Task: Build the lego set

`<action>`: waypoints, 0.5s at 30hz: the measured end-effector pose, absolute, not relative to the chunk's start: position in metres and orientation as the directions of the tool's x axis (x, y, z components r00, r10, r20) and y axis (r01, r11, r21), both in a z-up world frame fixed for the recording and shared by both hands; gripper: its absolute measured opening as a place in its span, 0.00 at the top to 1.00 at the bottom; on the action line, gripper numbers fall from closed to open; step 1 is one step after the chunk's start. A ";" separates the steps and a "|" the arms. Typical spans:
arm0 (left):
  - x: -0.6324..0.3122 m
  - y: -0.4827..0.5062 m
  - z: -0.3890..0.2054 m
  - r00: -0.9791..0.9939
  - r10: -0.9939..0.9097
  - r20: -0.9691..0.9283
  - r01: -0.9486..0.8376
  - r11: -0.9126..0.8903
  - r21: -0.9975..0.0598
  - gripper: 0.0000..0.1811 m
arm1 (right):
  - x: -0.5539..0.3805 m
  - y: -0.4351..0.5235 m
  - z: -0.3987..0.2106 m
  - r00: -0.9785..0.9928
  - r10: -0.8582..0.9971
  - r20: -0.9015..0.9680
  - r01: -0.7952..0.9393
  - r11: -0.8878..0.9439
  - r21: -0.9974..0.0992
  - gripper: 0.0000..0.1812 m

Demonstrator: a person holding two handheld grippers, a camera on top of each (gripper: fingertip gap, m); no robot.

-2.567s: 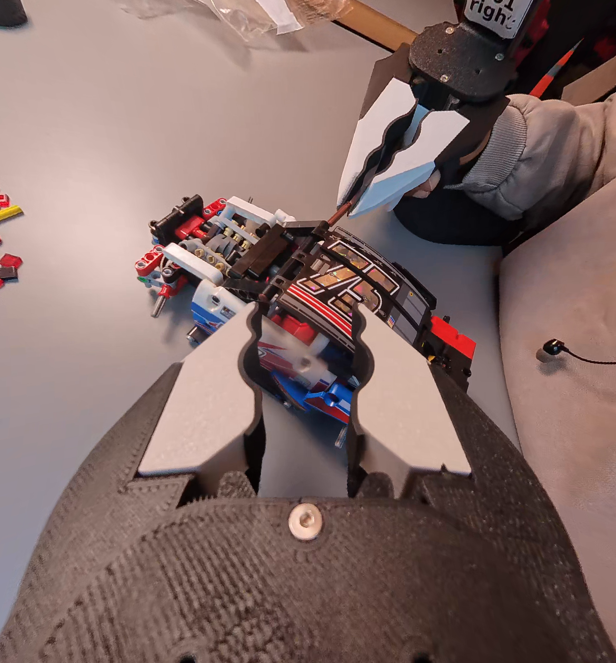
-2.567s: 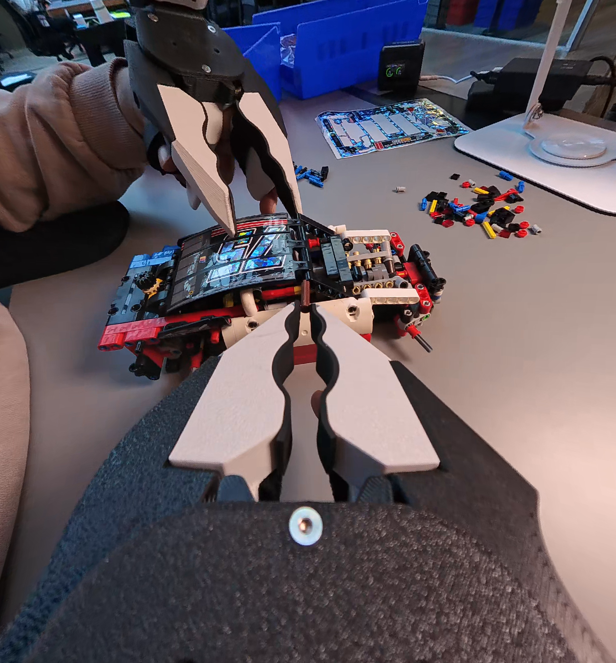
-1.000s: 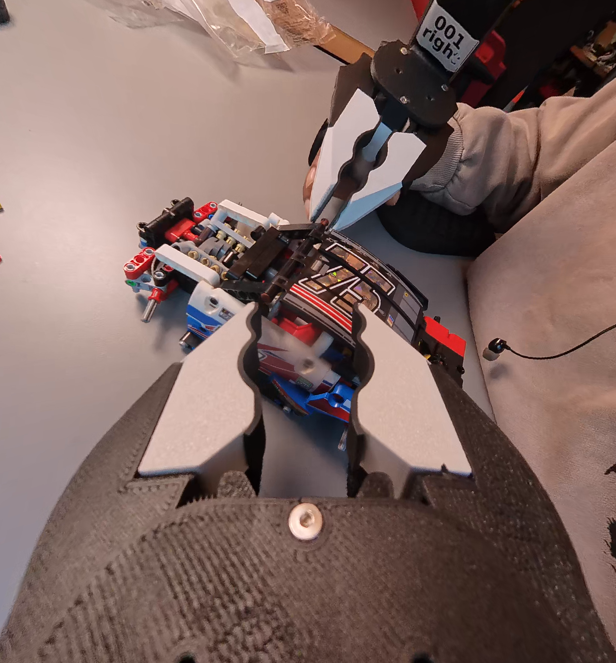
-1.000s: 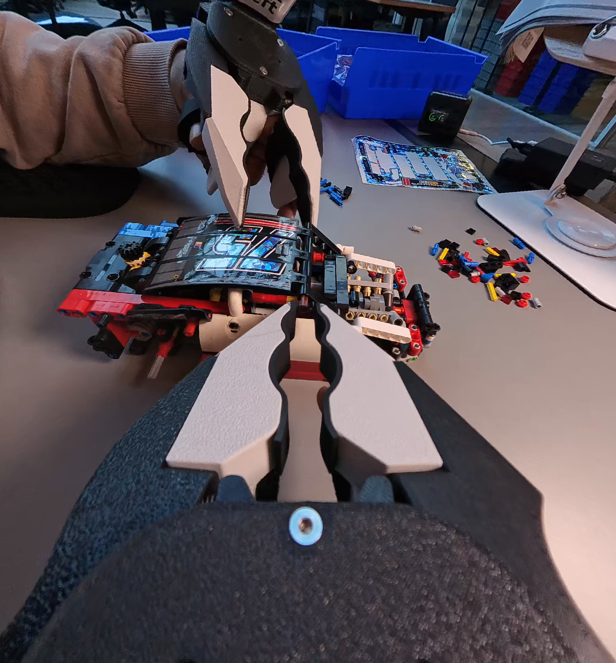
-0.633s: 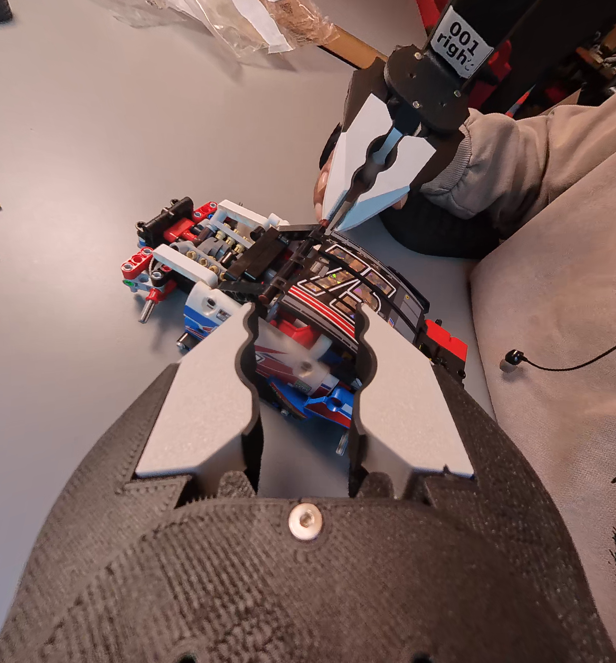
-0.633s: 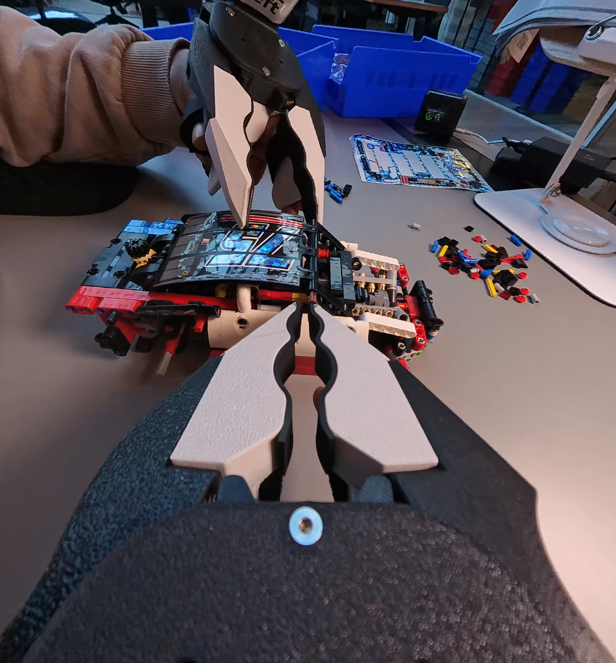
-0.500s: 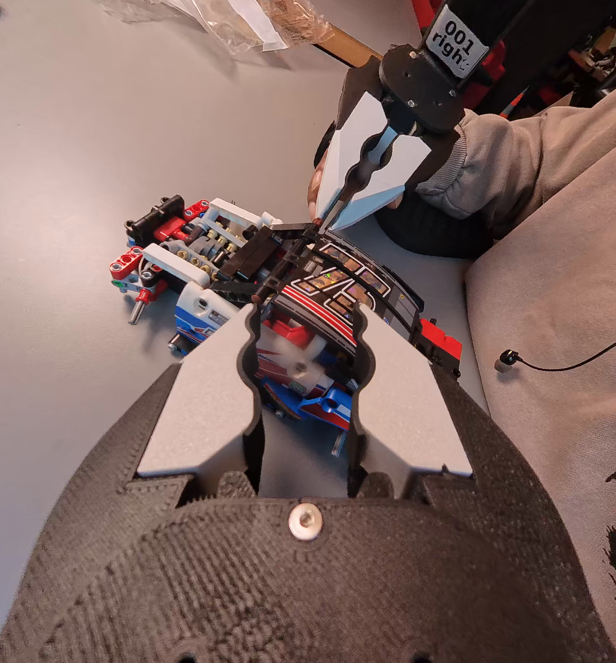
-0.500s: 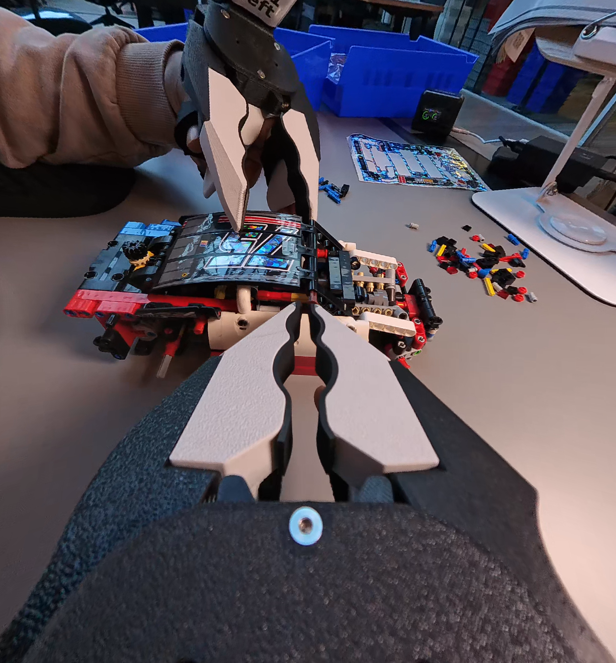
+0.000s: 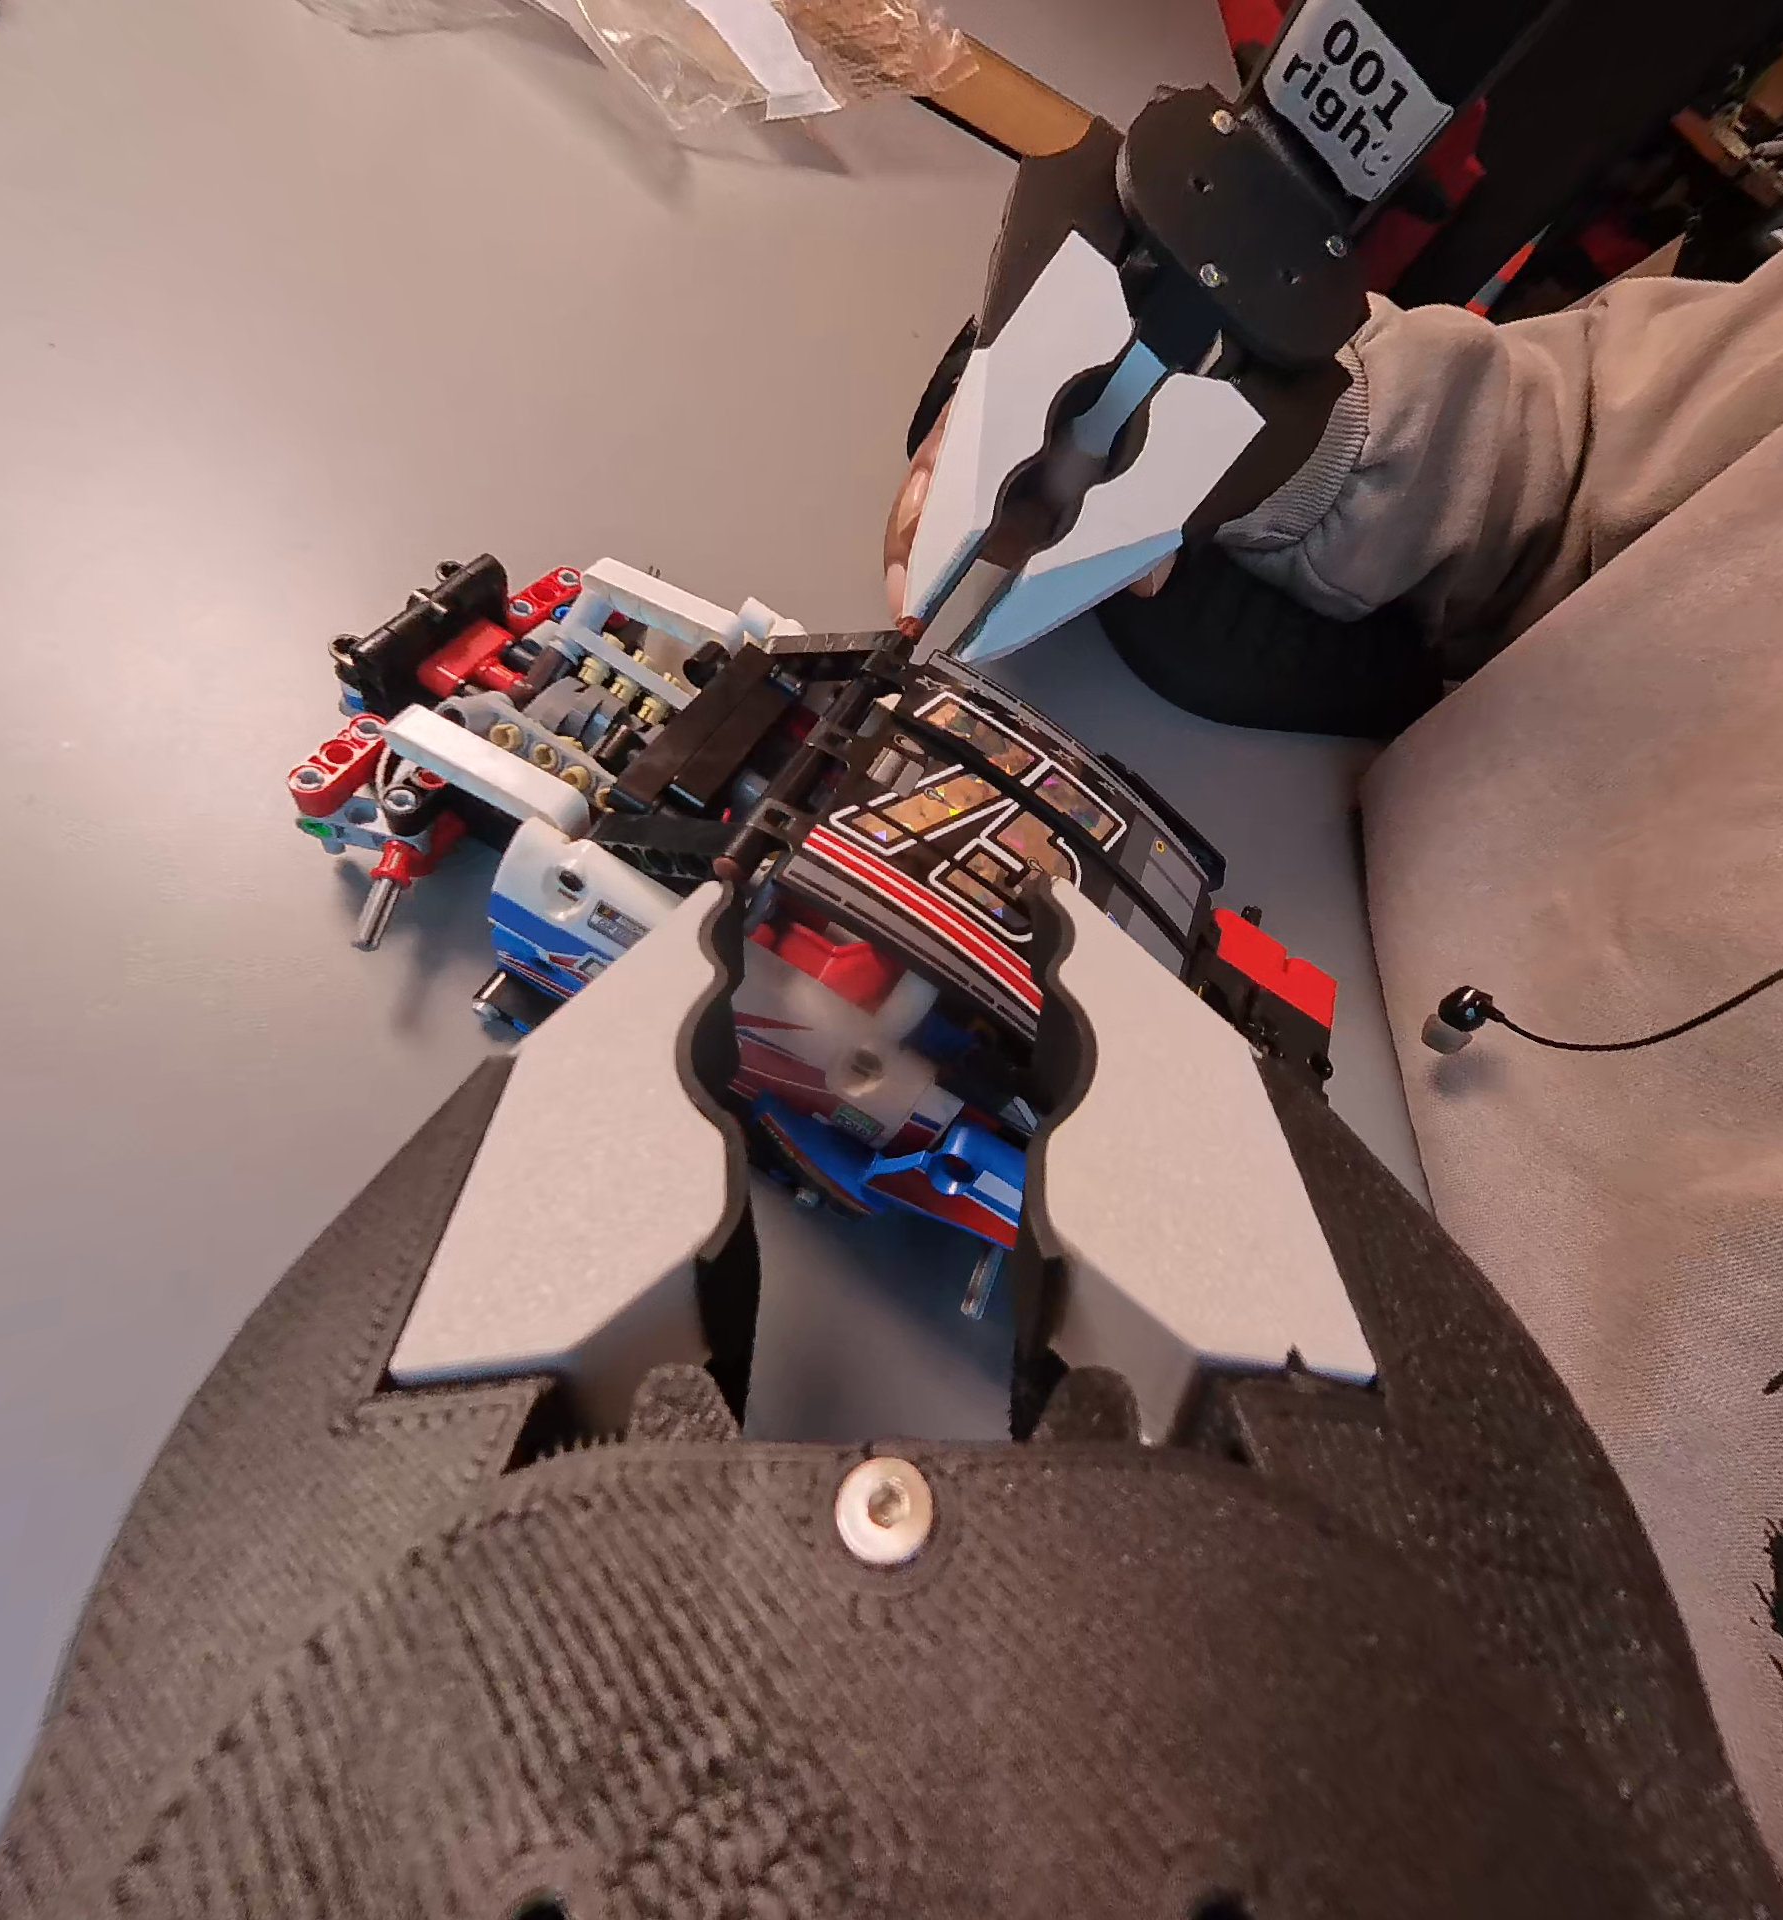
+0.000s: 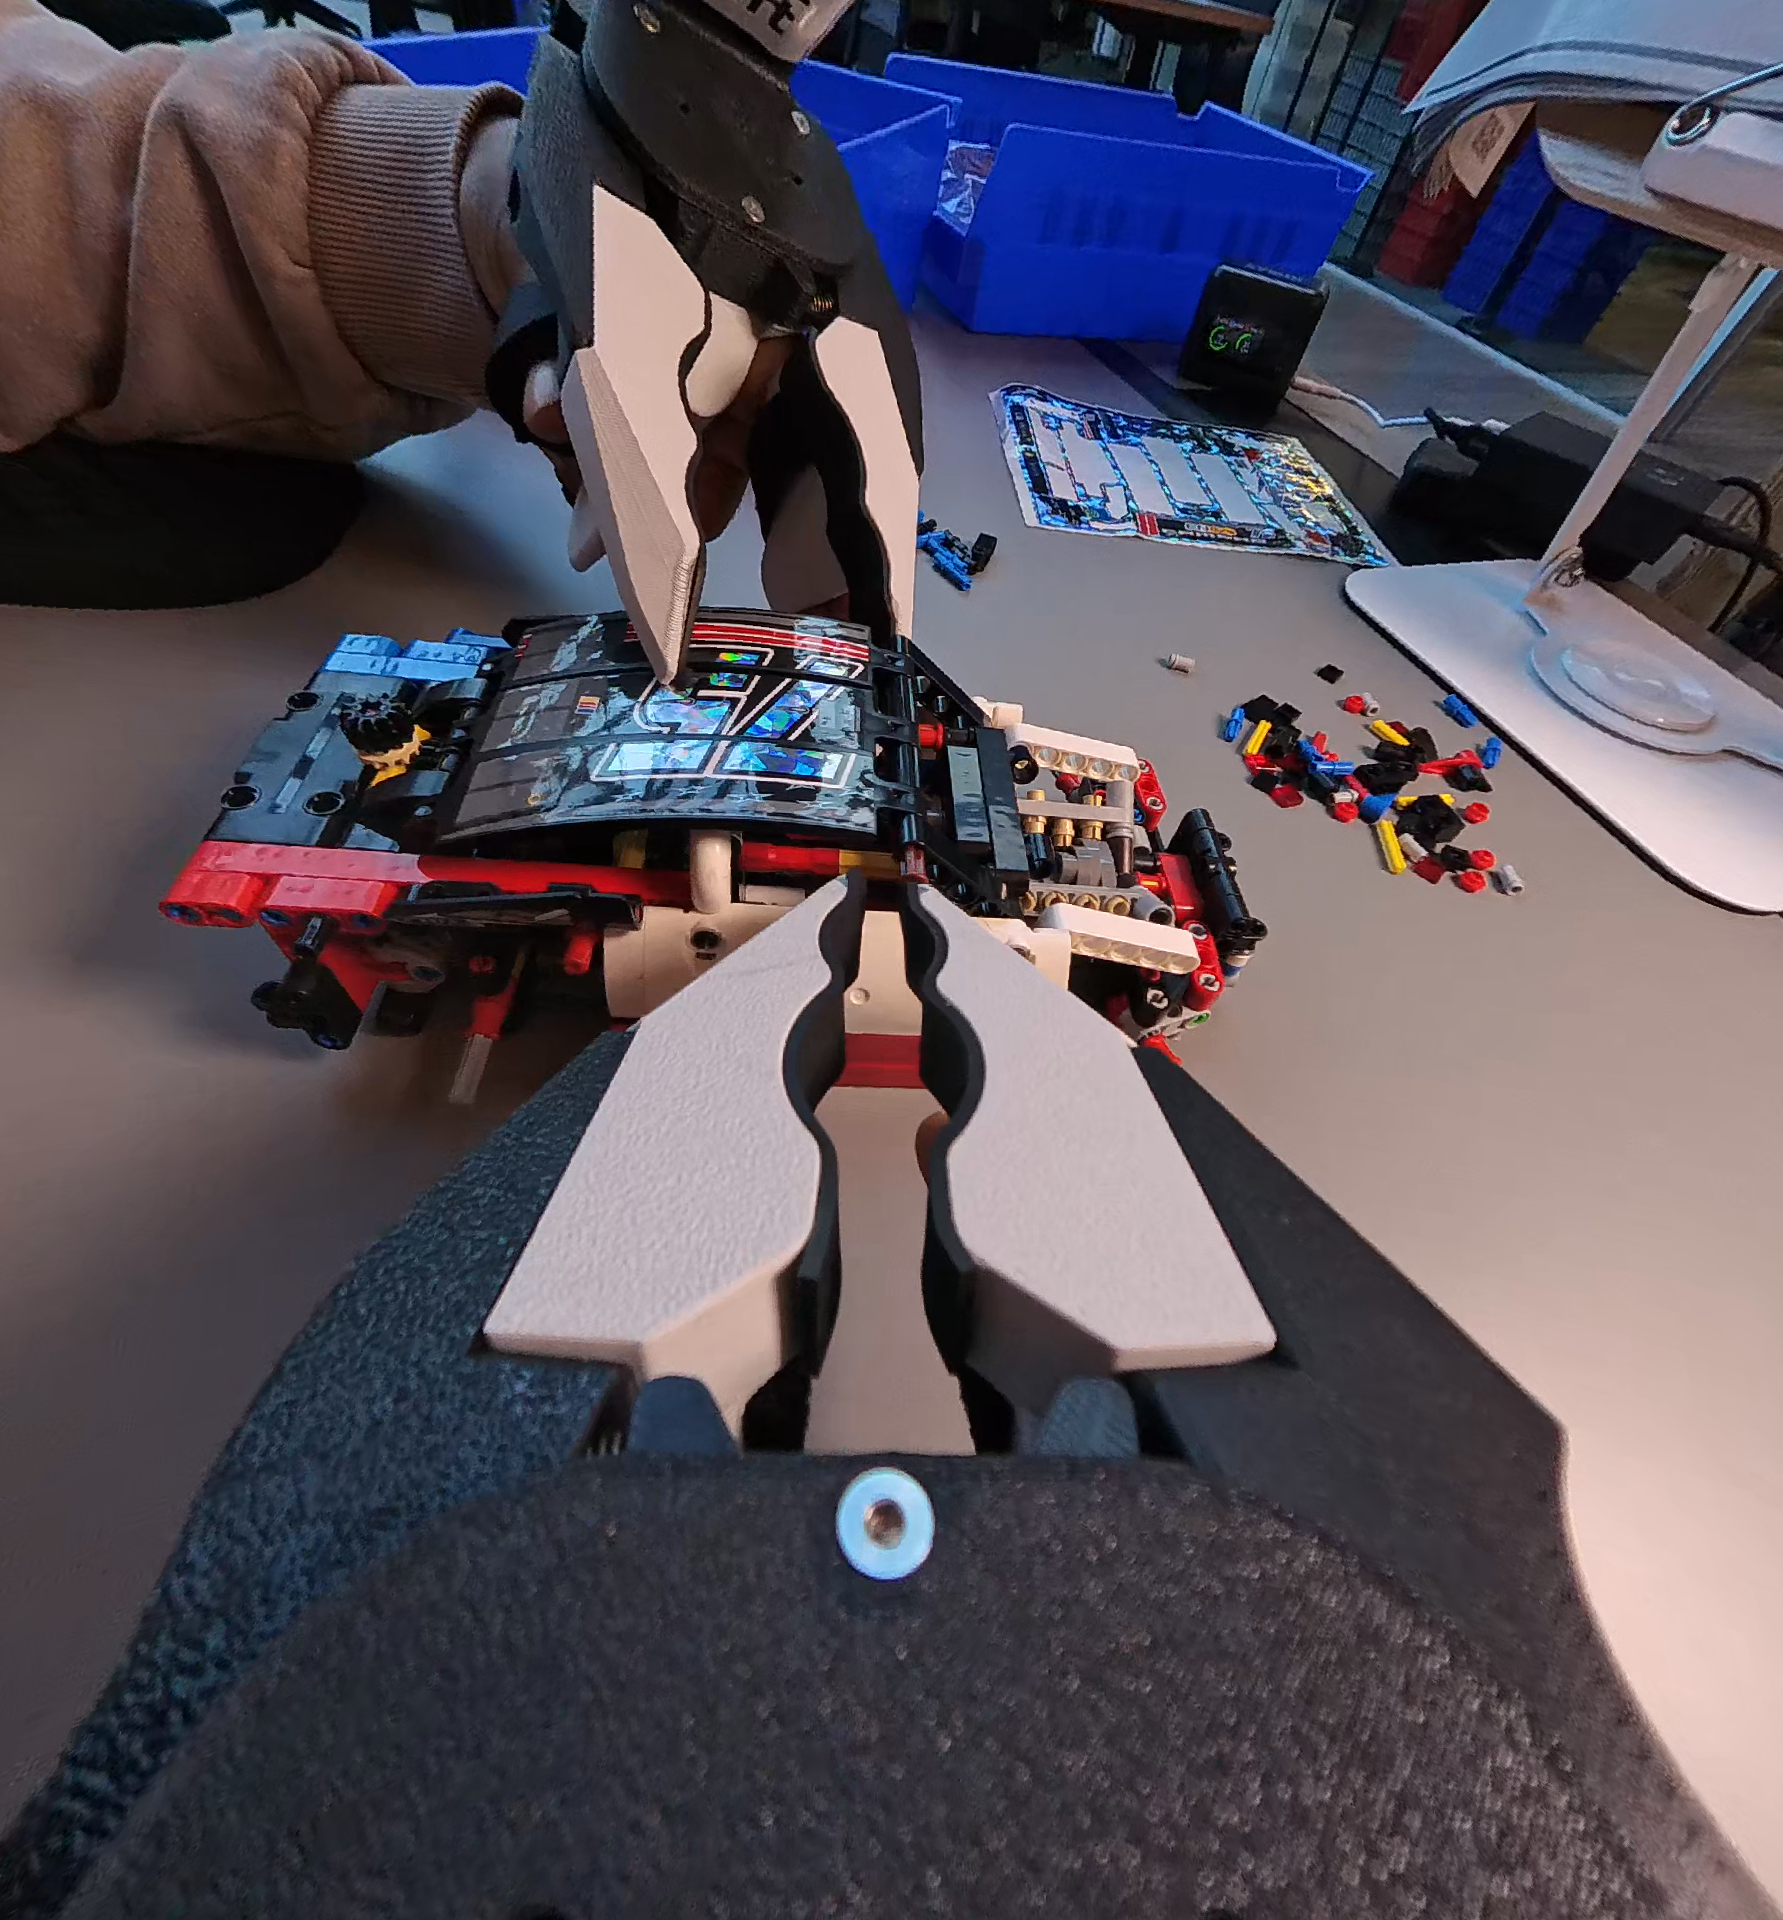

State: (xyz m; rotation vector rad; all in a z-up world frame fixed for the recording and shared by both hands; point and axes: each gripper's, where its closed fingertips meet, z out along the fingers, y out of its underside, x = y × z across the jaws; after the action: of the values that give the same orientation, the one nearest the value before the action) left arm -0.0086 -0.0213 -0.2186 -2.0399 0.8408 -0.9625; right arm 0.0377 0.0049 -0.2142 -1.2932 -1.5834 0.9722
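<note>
Model: the half-built lego car [image 10: 679, 821] sits on the grey table [image 10: 1489, 1143], between the two grippers, nose with the white and red beams toward the loose parts.
Roof panel: a black curved panel [image 9: 980, 821] with shiny stickers arches over the car's middle.
Left gripper: the left gripper [image 9: 882, 904] has its fingers spread wide, straddling the blue-and-white side of the car; seen from the right wrist view [image 10: 783, 634], one fingertip touches the sticker panel and the other stands at the panel's front edge.
Right gripper: the right gripper [image 10: 879, 883] is pinched nearly together on a thin dark brown axle [image 9: 908, 624] (only its end shows), right at the black frame ahead of the roof panel.
Loose parts: a small heap of red, blue, yellow and black pieces [image 10: 1365, 779] lies well apart from the car.
Background: a sticker sheet [image 10: 1178, 483], blue bins [image 10: 1126, 229] and a white lamp base [image 10: 1593, 707].
</note>
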 end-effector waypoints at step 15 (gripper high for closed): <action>-0.017 -0.011 -0.215 0.579 -0.759 0.299 -0.241 -0.509 -0.826 0.68 | 0.033 0.010 -0.215 -0.082 0.989 0.123 0.308 0.142 -0.941 0.96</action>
State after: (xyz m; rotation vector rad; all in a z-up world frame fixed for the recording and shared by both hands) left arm -0.0173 -0.0114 -0.2153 -2.0403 0.7948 -0.8577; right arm 0.0327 0.0101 -0.2147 -1.3025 -1.5474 0.9847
